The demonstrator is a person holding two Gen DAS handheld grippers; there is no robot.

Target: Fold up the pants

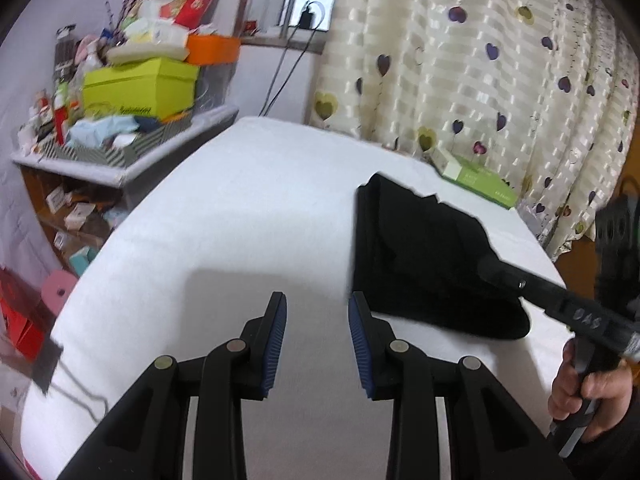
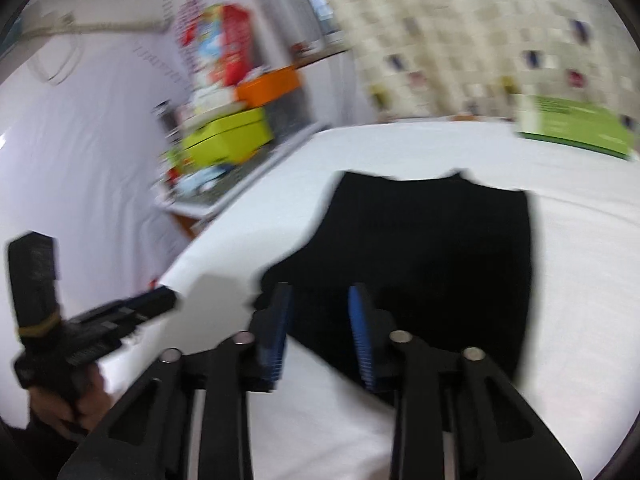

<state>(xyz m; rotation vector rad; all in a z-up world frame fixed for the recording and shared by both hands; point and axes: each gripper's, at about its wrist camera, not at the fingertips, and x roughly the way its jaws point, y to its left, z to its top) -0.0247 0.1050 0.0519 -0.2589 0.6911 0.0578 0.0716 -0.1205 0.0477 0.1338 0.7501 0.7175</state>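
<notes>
White-sheeted table (image 1: 248, 216), heart-print curtain (image 1: 480, 60) behind; no legible labels. Black pants (image 1: 420, 256), folded flat. My left gripper (image 1: 317, 340) and right gripper (image 2: 320, 332): fingers apart, empty.

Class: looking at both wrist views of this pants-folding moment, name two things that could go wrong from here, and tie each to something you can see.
1. The right tool is open over the black pants; closing carelessly could pinch only the top layer and undo the fold.
2. The right wrist view is motion-blurred, suggesting fast movement that might drag the pants across the white sheet.
</notes>
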